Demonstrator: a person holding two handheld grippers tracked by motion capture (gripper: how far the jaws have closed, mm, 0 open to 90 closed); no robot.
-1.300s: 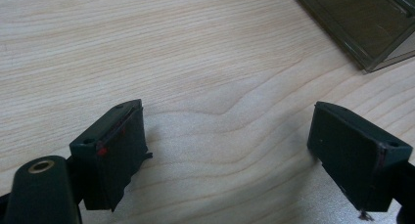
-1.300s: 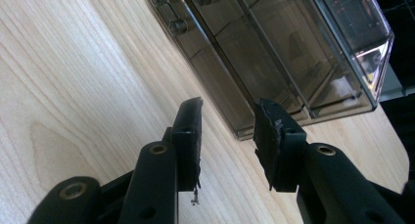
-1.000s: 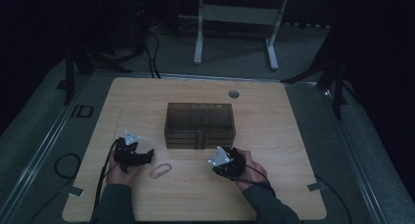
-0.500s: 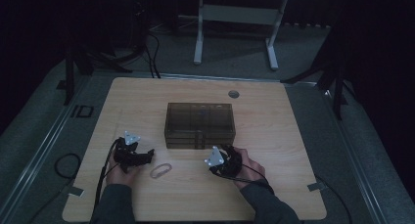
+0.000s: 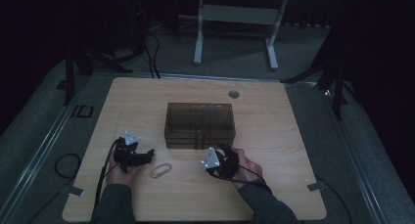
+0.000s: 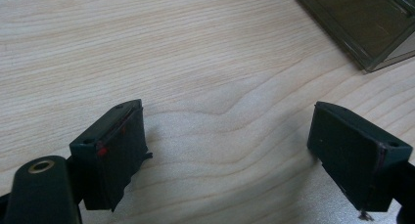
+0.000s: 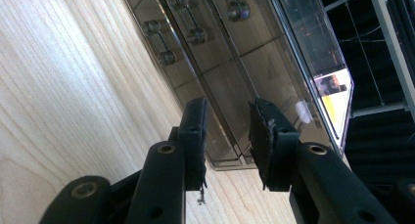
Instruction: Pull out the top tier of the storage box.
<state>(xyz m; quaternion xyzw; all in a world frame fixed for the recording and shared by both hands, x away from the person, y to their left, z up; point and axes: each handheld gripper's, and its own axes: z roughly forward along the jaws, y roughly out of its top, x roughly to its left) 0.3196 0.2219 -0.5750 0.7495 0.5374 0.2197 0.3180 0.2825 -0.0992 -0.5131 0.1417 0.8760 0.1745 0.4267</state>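
Observation:
A smoky see-through drawer box (image 5: pixel 199 119) stands in the middle of the wooden table (image 5: pixel 274 136). My right gripper (image 5: pixel 226 151) is at the box's front, right of centre, pointing at it. In the right gripper view the right gripper's (image 7: pixel 227 131) jaws have just been closing and stand partly apart. The lower corner of the box (image 7: pixel 230 77) shows in the gap and no pad presses on it. My left gripper (image 5: pixel 146 156) rests left of the box. Seen in its own view, the left gripper (image 6: pixel 227 136) is wide open over bare wood. A pale oval loop (image 5: pixel 160 170) lies just right of it.
Round knobbed handles (image 7: pixel 159 35) line the drawer fronts. A box corner (image 6: pixel 367 23) is at the upper right in the left gripper view. A cable grommet (image 5: pixel 233 94) sits near the table's far edge. Beyond the table stands a metal frame (image 5: pixel 235 18) on dark floor.
My right hand has edged a little left along the box's front. The left hand and the loop have stayed where they were.

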